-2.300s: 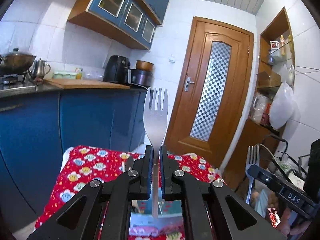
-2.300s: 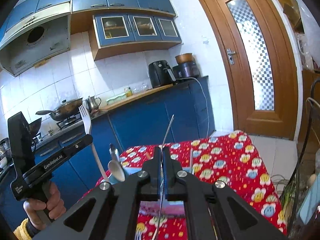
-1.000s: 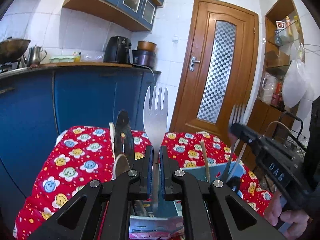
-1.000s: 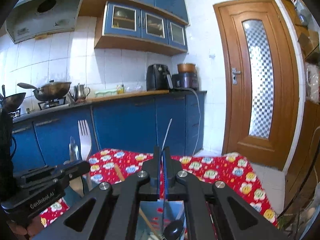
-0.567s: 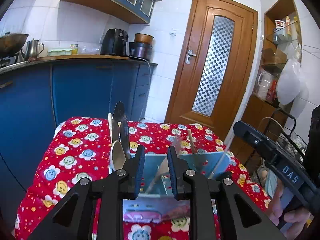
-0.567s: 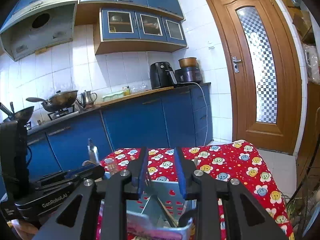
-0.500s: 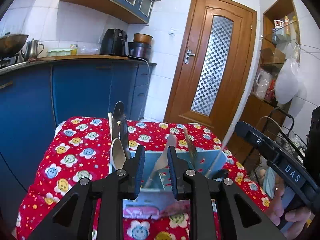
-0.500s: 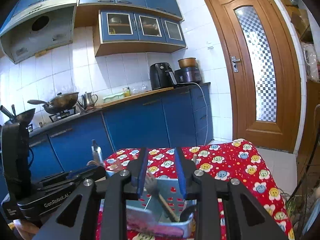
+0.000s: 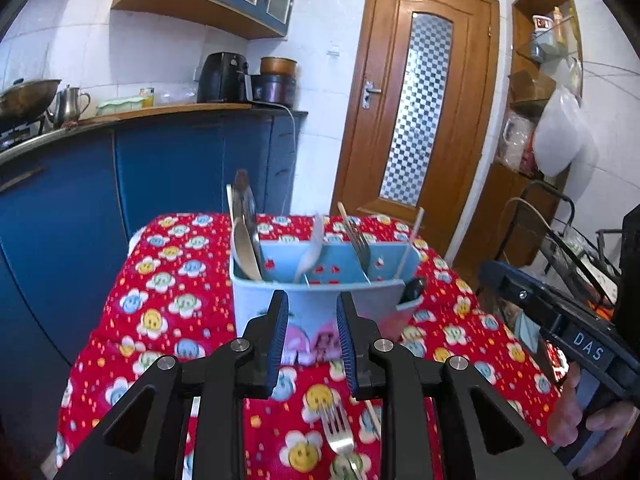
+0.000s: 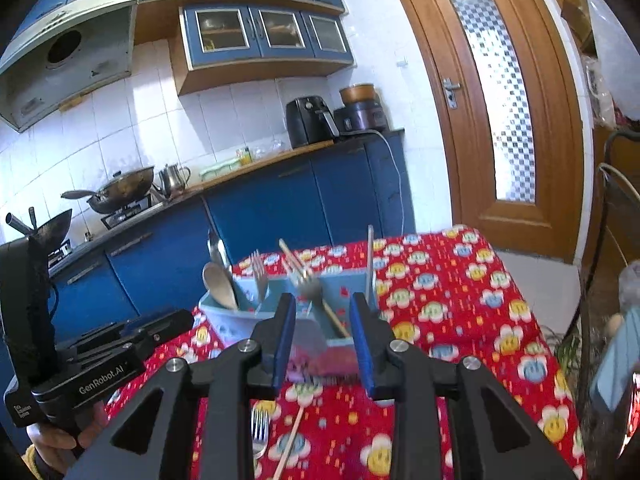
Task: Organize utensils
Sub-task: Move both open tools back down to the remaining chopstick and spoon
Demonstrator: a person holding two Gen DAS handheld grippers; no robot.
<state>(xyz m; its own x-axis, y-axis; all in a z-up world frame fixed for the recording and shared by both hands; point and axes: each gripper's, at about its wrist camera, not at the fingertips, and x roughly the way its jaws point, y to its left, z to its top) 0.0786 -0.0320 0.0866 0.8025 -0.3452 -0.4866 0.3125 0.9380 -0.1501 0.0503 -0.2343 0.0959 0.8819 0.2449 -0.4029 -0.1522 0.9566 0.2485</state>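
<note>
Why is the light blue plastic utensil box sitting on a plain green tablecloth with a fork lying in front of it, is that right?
Not quite. The tablecloth is red with smiley flowers, not plain green, as the left wrist view shows. The light blue plastic utensil box does sit on it, with a metal fork lying in front.

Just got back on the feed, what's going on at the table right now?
A person holds a pair of tongs in each hand, sorting cutlery into the blue caddy on the red flowered cloth. Both the left tongs and the right tongs have just been opening and hold nothing. Forks, a wooden spoon and chopsticks already stand in the caddy. One fork and a chopstick still lie on the cloth near the tongs.
</note>
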